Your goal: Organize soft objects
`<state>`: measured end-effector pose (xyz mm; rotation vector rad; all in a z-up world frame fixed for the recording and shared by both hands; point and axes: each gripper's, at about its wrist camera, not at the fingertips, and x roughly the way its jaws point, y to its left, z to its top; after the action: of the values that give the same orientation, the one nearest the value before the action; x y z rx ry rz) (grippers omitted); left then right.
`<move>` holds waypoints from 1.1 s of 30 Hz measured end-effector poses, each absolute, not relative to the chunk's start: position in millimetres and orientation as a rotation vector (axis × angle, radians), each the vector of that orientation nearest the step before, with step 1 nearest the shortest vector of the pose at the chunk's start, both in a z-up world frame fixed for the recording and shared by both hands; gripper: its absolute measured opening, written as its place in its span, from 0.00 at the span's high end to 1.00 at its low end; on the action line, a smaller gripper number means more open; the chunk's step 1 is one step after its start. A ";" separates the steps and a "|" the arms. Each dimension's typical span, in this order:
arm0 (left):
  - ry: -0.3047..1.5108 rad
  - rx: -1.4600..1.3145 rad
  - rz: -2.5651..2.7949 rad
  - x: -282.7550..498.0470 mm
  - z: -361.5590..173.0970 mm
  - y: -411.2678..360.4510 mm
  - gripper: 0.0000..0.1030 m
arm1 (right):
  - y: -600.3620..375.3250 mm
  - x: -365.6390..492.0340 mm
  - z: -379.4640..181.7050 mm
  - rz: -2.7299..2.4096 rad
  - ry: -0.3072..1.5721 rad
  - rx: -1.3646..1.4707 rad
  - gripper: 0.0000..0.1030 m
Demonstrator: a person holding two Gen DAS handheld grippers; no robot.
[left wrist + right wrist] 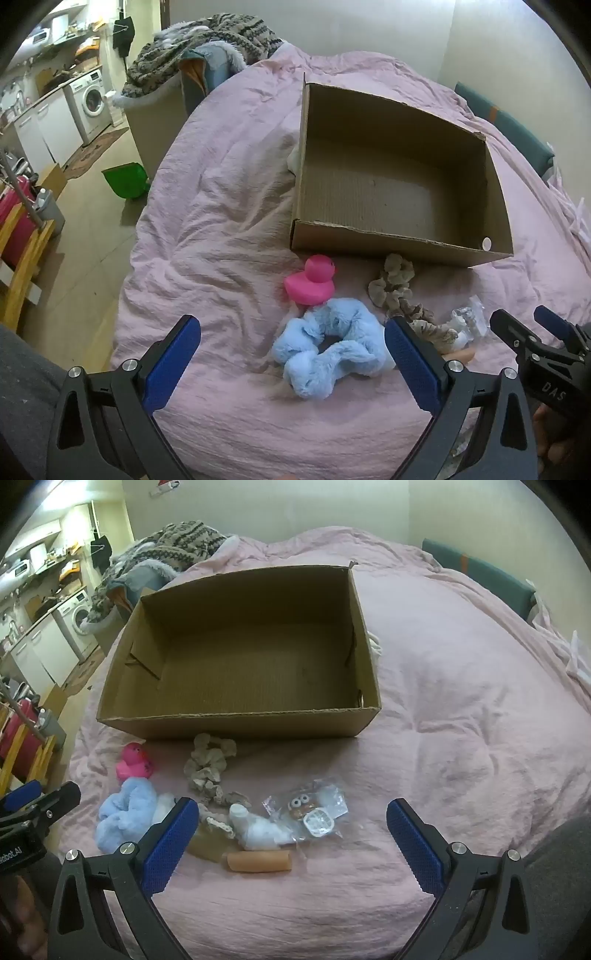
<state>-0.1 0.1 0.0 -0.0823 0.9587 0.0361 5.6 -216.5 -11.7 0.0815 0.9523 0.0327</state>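
Observation:
An empty cardboard box (388, 236) (236, 725) rests on the pink bedcover. In front of it lie a pink rubber duck (312, 282) (133, 763), a fluffy blue scrunchie (328, 347) (123, 814), a beige scrunchie (393, 282) (207, 764), a clear packet with a toy face (310, 808), a white soft piece (258, 830) and a tan tube (258, 860). My left gripper (293, 332) hovers open above the blue scrunchie, with nothing touching its pads. My right gripper (291, 812) hangs open over the packet, white piece and tube. Each gripper shows at the edge of the other's view.
The pink bedcover (461, 701) spreads wide to the right of the box. A heap of knitted blankets (207, 40) sits at the bed's far end. Left of the bed are a green bin (125, 181), a wooden chair (22, 258) and a washing machine (90, 99).

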 end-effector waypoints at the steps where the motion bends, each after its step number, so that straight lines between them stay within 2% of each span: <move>1: 0.960 -0.081 0.037 0.0 0.0 0.1 0.03 | -216.0 5.4 -11.5 0.034 0.951 0.080 0.00; 33: 0.967 -0.080 0.036 -0.3 -3.3 1.0 0.03 | -218.1 7.3 -15.6 0.025 0.979 0.085 0.00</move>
<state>-0.3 1.0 -3.3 -0.0796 0.9667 0.0362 7.3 -218.1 -15.6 0.0855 0.9795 0.0249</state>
